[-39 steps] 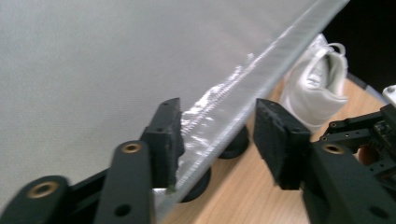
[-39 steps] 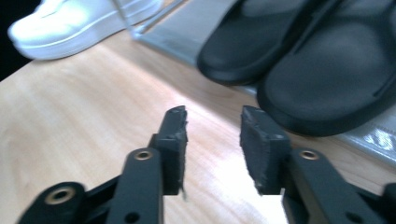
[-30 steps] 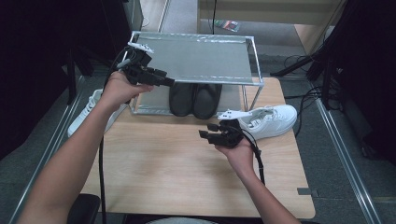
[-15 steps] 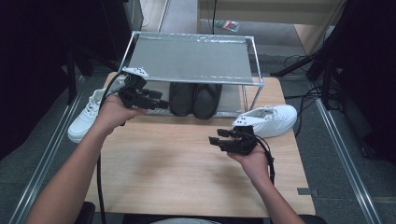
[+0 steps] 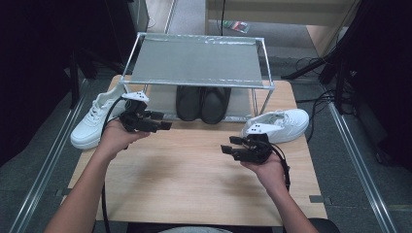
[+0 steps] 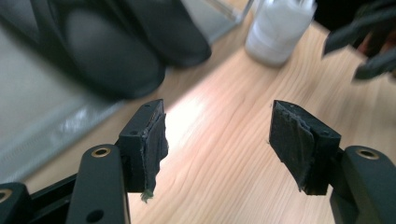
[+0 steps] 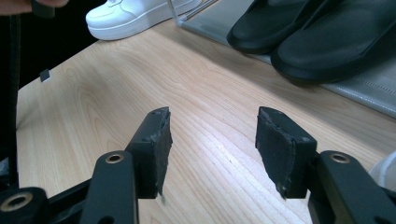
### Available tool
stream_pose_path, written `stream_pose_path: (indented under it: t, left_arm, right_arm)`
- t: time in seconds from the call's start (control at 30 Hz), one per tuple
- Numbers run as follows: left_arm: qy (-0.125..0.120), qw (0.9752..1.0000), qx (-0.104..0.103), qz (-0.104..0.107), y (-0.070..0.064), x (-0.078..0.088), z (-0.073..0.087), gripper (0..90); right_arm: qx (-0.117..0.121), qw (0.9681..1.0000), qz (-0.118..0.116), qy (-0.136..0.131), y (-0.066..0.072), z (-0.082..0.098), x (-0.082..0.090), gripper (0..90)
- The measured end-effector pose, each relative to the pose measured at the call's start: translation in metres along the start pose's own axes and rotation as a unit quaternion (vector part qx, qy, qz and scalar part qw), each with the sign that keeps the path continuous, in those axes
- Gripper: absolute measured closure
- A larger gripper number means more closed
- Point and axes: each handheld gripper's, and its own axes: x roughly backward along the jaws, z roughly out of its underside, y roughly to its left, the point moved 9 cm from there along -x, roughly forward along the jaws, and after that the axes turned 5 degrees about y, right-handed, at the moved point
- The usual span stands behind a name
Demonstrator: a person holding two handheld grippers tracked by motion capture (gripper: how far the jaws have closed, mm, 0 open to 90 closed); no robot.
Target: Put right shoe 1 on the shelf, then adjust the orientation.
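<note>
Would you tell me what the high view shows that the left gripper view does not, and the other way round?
High view: the rack's top shelf, the left white sneaker and both forearms. Left gripper view: the left claw up close, its frayed pads with nothing between them; its jaws have just been opening. Shared: the black slippers, the wooden table, the right white sneaker and the right claw, whose jaws have also just been opening.
</note>
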Motion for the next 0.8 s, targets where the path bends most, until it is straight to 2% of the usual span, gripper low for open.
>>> stream_pose_path:
  t: [0.03,0.13,0.27,0.43,0.5,0.53,0.7,0.8]
  left_arm:
    - [-0.001,0.9999,0.001,-0.011,0.003,-0.002,0.005,37.0]
    - [-0.002,0.9999,0.012,-0.010,0.008,-0.003,0.016,37.7]
    - [0.001,0.9998,0.012,-0.018,0.015,0.000,0.026,37.9]
    - [-0.011,0.9993,0.024,-0.024,0.024,0.011,0.031,37.9]
    - [-0.021,0.9986,0.040,-0.029,0.031,0.019,0.034,37.9]
    - [-0.028,0.9978,0.047,-0.038,0.038,0.026,0.036,38.1]
    - [-0.039,0.9951,0.069,-0.058,0.054,0.044,0.042,38.2]
    - [-0.037,0.9941,0.072,-0.072,0.061,0.052,0.045,38.6]
  right_arm:
    - [0.000,1.0000,0.000,0.001,0.000,0.000,0.000,46.6]
    - [0.002,1.0000,0.001,0.000,-0.001,-0.001,0.000,46.7]
    - [0.007,0.9999,0.007,0.003,-0.003,-0.001,-0.002,46.7]
    - [0.011,0.9999,0.011,0.005,-0.003,-0.001,-0.003,46.7]
    - [0.011,0.9998,0.010,0.009,-0.002,0.000,-0.004,46.7]
    - [0.015,0.9997,0.012,0.012,-0.001,0.000,-0.005,46.7]
    - [0.018,0.9997,0.009,0.016,0.002,0.001,-0.008,46.6]
    - [0.019,0.9997,0.007,0.015,0.002,0.001,-0.009,46.6]
